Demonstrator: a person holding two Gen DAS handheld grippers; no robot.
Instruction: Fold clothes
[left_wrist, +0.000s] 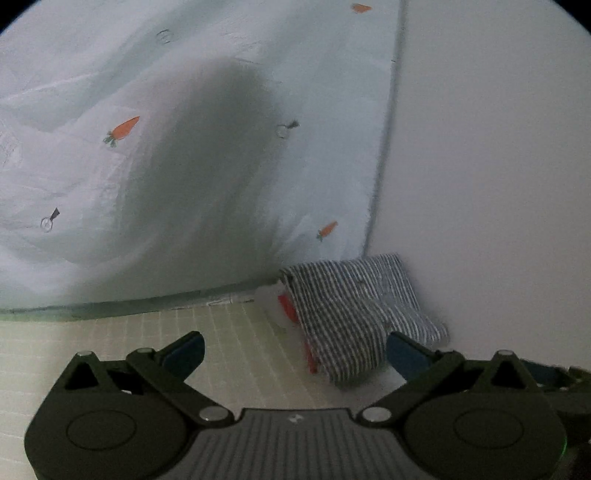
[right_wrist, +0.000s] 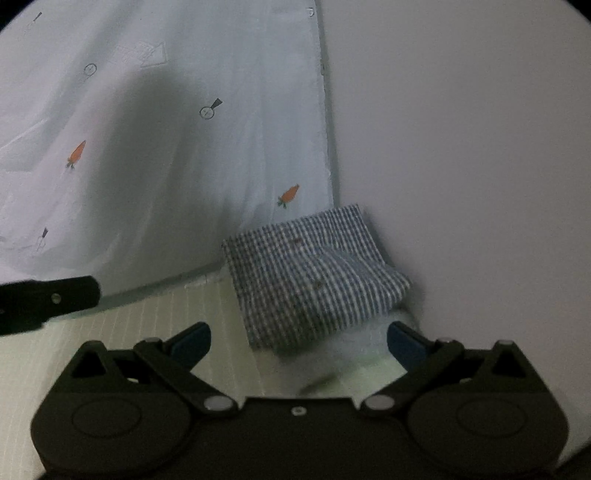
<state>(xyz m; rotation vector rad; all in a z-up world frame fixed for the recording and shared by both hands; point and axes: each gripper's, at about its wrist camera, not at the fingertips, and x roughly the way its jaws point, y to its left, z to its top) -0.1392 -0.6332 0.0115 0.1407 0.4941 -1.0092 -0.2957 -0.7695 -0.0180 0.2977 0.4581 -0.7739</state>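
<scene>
A folded blue-and-white striped garment (left_wrist: 354, 314) lies in the corner where the carrot-print sheet meets the wall, on top of something red (left_wrist: 290, 308). My left gripper (left_wrist: 295, 350) is open, and the garment's near edge sits just ahead of its right finger without being gripped. In the right wrist view the same striped garment (right_wrist: 310, 280) rests partly on a pale fabric (right_wrist: 354, 350). My right gripper (right_wrist: 299, 341) is open just short of it, with nothing between its fingers. The black body of the left gripper (right_wrist: 48, 299) shows at the left edge.
A white sheet printed with carrots (left_wrist: 184, 166) hangs behind the work area. A plain wall (left_wrist: 480, 147) closes the right side. A pale green gridded mat (left_wrist: 240, 354) covers the surface under both grippers.
</scene>
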